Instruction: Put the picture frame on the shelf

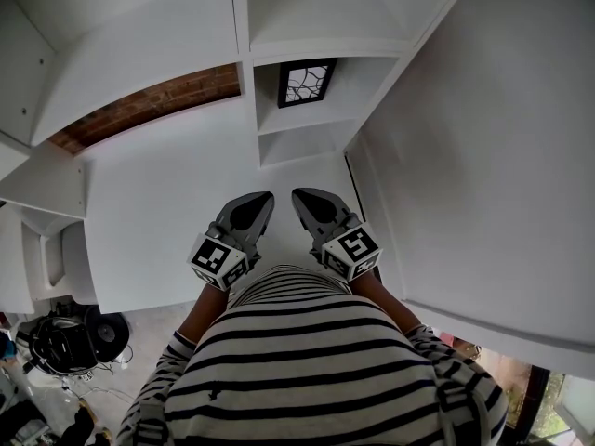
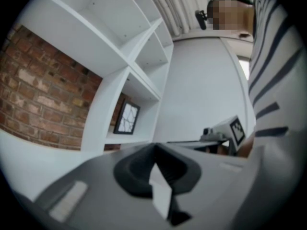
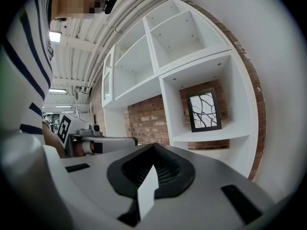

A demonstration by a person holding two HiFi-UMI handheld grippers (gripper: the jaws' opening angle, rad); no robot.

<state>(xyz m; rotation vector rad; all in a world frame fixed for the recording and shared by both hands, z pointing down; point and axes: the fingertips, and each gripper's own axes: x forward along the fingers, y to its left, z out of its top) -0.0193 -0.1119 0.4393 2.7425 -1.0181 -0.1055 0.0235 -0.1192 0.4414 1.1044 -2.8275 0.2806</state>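
The picture frame stands on its lower edge inside a small compartment of the white shelf. It has a black border and shows dark, branch-like lines on a light ground. In the right gripper view the frame rests on the board of this compartment, with brick behind it. I cannot tell if it leans against the back. More open compartments are above and beside it. No gripper touches the frame; both are well apart from it.

The left gripper and the right gripper are held side by side, close to the person's striped shirt, and their tips point towards the shelf. In the left gripper view the jaws of the left gripper are pressed together, with nothing between them. The right gripper is the same in its own view: its jaws meet at the tip and hold nothing. Each gripper appears at the edge of the other's view.

Under the grippers, in the head view, lies a bare white bench. Behind it runs a strip of brick wall.
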